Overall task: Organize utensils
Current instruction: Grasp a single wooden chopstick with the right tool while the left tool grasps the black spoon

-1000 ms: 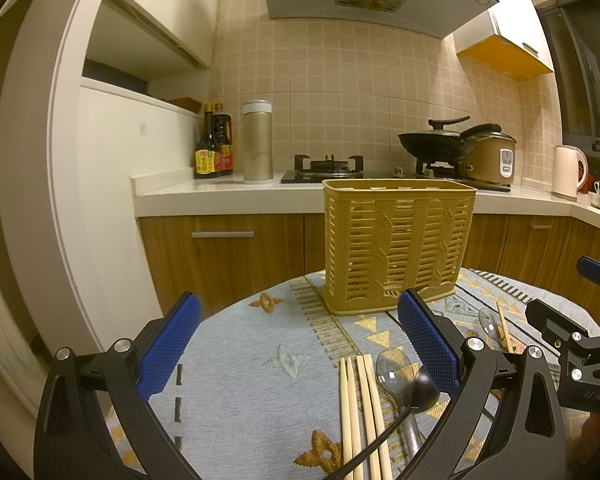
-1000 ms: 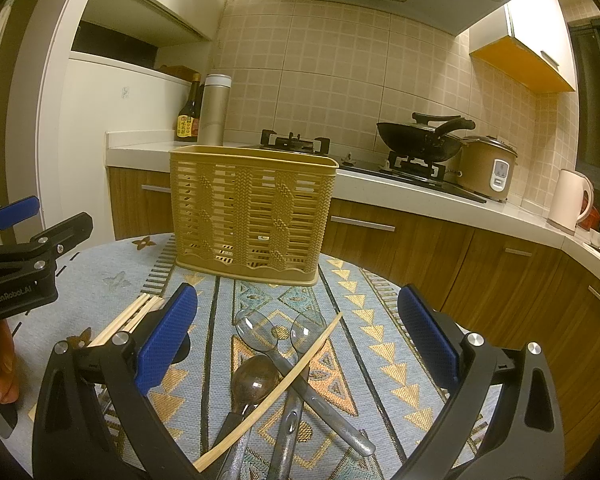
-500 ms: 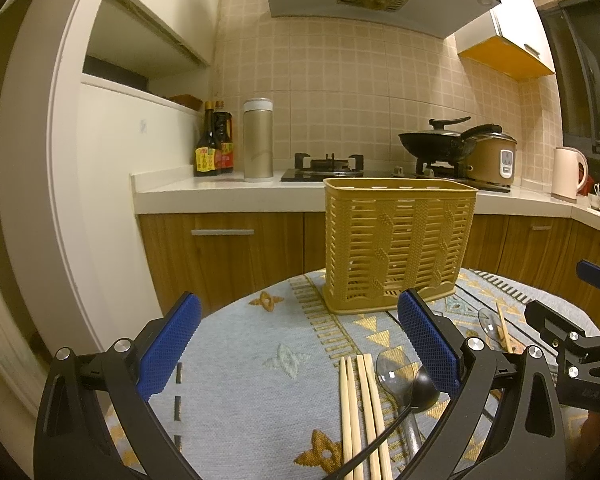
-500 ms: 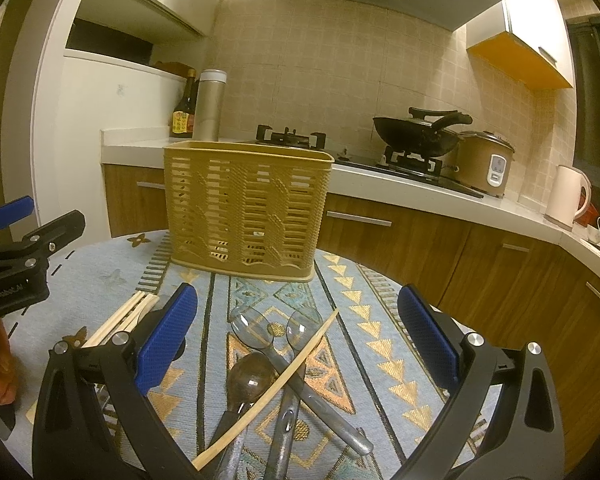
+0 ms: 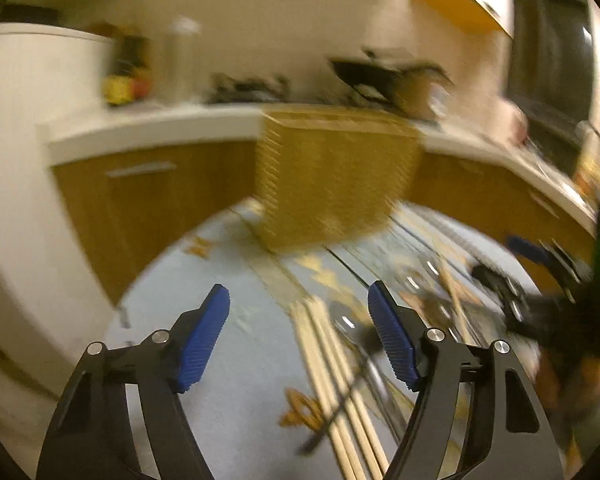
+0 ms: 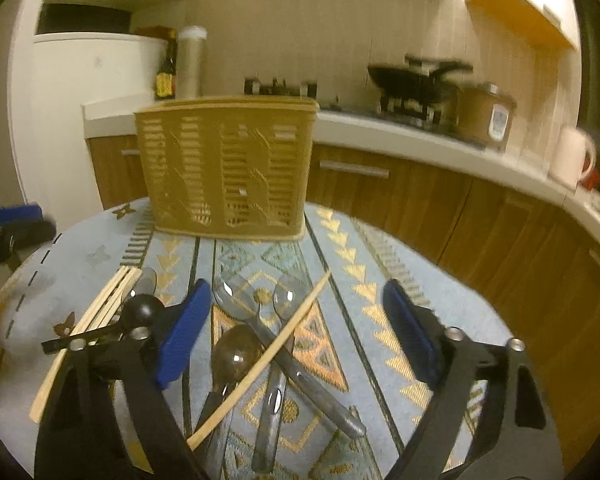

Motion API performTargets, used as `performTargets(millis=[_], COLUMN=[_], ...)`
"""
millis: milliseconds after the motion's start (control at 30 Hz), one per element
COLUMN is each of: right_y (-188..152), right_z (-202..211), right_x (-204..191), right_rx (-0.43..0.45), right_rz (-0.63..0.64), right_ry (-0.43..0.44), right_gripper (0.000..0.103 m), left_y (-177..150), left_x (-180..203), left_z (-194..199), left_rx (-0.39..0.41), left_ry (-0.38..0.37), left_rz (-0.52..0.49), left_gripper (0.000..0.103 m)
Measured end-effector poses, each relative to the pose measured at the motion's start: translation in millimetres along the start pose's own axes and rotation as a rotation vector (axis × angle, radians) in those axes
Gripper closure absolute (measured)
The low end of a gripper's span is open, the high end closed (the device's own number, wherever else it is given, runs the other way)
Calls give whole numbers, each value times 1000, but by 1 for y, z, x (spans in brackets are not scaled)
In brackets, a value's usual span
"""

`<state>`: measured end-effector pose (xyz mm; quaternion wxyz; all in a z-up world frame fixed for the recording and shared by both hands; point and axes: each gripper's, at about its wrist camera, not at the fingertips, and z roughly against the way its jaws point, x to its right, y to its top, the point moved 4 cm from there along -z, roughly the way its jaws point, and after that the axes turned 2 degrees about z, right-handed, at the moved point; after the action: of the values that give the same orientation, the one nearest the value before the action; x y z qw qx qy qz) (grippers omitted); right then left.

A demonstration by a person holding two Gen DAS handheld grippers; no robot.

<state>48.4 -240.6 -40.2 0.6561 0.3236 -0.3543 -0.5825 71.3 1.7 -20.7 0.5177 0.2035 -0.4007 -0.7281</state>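
Both jaws have just been closing with nothing between them; the left gripper (image 5: 298, 340) and right gripper (image 6: 298, 334) are spread; beyond the right fingers lie translucent grey plastic spoons (image 6: 260, 312) crossed by a pale wooden chopstick (image 6: 276, 344), before the slatted tan plastic basket (image 6: 224, 168); a chopstick-snagged grasp may be risked.

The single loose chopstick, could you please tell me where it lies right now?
In the right wrist view, the single chopstick lies diagonally across the spoons on the patterned tablecloth, in front of the yellow basket.
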Motion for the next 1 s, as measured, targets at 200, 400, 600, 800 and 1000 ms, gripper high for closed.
performTargets(millis=[200, 400, 600, 800, 1000], right_y=[9, 16, 7, 0, 2], right_z=[-10, -22, -50, -74, -92], right_x=[17, 29, 27, 22, 23], right_rx=[-149, -267, -426, -534, -612], right_rz=[-48, -84, -132, -171, -191], right_ry=[80, 154, 210, 244, 232], right_gripper=[43, 46, 64, 70, 76], left_y=[-16, -26, -29, -39, -39], left_x=[39, 51, 53, 58, 61], left_z=[-22, -34, -45, -54, -55], left_rx=[-201, -318, -408, -474, -496], left_ry=[-60, -56, -26, -14, -10], left_rz=[-225, -327, -364, -384, -393], left_gripper=[60, 63, 77, 84, 86])
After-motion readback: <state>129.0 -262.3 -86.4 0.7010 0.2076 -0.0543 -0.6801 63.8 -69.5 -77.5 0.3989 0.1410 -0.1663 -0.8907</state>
